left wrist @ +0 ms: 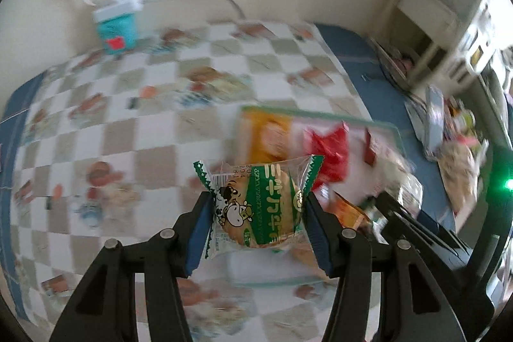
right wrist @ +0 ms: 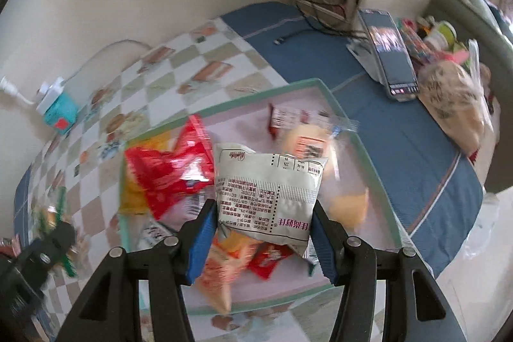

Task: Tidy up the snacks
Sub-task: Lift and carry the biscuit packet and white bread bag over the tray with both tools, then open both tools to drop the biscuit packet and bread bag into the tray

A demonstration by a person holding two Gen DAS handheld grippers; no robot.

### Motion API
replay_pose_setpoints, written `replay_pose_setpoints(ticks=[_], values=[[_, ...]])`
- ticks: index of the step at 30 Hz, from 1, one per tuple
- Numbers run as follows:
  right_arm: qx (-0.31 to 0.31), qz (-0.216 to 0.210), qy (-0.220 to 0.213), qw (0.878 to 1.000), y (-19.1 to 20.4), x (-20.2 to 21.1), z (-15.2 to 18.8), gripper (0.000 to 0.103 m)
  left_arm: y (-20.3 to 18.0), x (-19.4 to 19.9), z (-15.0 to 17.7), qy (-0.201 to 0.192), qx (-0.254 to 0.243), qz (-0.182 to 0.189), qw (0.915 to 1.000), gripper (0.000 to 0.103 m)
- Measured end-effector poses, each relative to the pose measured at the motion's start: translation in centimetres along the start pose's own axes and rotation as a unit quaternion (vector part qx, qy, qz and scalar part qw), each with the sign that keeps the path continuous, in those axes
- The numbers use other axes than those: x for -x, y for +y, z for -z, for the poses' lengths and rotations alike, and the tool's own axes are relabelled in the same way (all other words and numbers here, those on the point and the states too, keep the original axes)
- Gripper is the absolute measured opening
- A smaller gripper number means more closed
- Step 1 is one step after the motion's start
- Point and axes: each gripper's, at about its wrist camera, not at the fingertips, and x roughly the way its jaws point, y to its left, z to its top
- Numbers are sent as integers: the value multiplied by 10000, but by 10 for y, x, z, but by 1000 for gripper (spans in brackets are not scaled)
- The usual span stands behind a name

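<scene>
**Snacks held in both grippers above the tray: risks of a slip or a bad drop**

Snacks are the matter here, and two of them are in the air. Going from the left: the left gripper [left wrist: 258,215] is closed on a green cracker packet [left wrist: 256,207], the blue pads [left wrist: 200,233] pressing its crimped side seams and not the round cracker itself. It hangs over the checkered tablecloth [left wrist: 112,133], near the left edge of the tray [left wrist: 320,112]. I judge this hold weak, because thin film can slide out of the pads if the hand turns fast. The picture is blurred, so the hand seems in motion. A harder squeeze could break the cracker.

In the middle, the tray with the green rim holds a loose heap: a red bag [right wrist: 170,178], an orange packet [right wrist: 218,274] and a clear-wrapped yellow cake [right wrist: 307,146], among others. They overlap, so a packet dropped there can push another one over the low rim.

To the right, the right gripper [right wrist: 263,233] is closed on a white packet [right wrist: 269,197], which it grips at the lower part while the puffy top stands free above the heap. It may swing or tilt in the grip. In the right view the left gripper shows at the far left, well apart. Beyond the tray, on the blue cloth [right wrist: 400,149], a phone [right wrist: 394,60] stands; a wide swing to that side could knock it.
</scene>
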Motion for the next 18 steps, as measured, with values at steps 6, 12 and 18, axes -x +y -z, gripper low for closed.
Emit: replay_pose_setpoints(ticks=[6, 12, 18], values=[[-26, -50, 162, 9999, -9, -15, -1, 60, -14, -33, 4, 382, -29, -70, 9992, 58], [45, -176, 265, 9995, -4, -24, -1, 64, -4, -49, 8, 706, 408, 430, 9957, 66], [-87, -215, 312, 9992, -9, -26, 0, 76, 15, -48, 8, 741, 783, 514, 9928, 82]])
